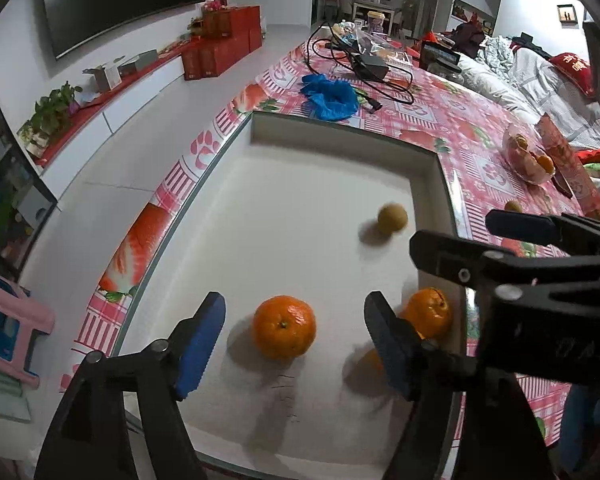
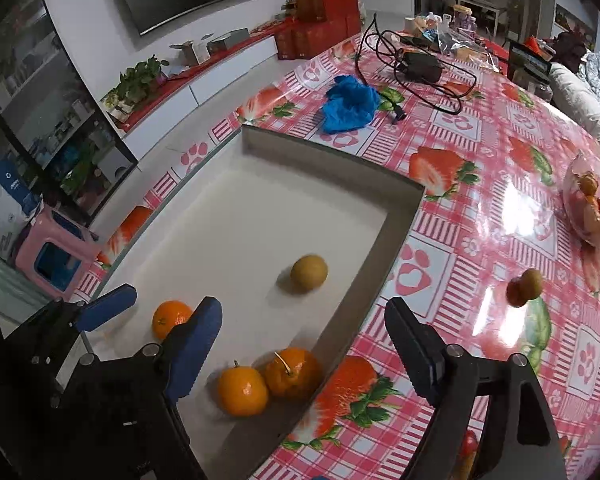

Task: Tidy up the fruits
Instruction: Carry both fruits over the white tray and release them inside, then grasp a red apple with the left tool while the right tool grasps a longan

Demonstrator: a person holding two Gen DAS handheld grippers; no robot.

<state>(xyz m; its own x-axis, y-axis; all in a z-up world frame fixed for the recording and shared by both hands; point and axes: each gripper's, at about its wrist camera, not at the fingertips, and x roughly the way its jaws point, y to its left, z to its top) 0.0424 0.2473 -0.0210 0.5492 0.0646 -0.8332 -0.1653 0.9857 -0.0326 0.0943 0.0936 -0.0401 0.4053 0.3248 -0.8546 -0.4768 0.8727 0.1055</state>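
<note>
Holding my left gripper jaws wide around orange in white tray; my right gripper jaws wide, empty, over tray edge; brown fruit mid-tray.

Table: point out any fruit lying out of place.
Two small brownish fruits lie loose on the tablecloth, outside both the white tray and the glass bowl. The oranges and one brownish fruit sit inside the tray.

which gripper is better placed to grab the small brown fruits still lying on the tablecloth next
Right. The two small brown fruits lie just ahead of the open right gripper, outside the white tray. The left gripper, also open, hangs over the tray's oranges.
</note>
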